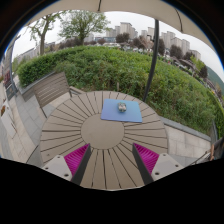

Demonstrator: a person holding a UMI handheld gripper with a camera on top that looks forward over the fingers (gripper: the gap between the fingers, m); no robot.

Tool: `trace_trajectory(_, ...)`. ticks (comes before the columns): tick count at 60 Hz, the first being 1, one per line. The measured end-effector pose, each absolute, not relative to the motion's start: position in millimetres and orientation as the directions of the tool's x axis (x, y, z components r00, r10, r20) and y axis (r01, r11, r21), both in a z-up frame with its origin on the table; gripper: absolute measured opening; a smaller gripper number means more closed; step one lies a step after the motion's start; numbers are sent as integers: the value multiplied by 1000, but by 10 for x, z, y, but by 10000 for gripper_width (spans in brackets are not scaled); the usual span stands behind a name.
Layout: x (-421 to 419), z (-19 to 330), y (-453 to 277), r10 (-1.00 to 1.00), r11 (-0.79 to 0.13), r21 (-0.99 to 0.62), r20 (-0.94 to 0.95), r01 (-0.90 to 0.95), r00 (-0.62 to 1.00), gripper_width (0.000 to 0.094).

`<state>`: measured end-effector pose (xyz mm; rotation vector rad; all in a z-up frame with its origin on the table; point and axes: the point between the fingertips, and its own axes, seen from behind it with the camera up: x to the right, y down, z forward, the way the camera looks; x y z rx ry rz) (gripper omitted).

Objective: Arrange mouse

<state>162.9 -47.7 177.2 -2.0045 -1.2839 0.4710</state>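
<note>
The mouse [122, 107] sits on a blue mouse pad [121, 111] toward the far side of the round slatted wooden desk [80, 135]. The hand-held gripper [112, 160] hovers at the near edge, fingers [75, 160] spread wide, holding and touching nothing. Bare slats lie between fingers and pad. A wooden bench [48, 88] stands to the left, a hedge [120, 65] beyond.
</note>
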Motion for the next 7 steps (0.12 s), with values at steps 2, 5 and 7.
trace_trajectory(2,1669,1765,-542,897,-256,-720,71,645,436,856)
trace_trajectory(5,1688,1747,-642,900,-254,-718,70,648,430,852)
trace_trajectory(7,1697,1738,-706,900,-258,-717,64,647,430,853)
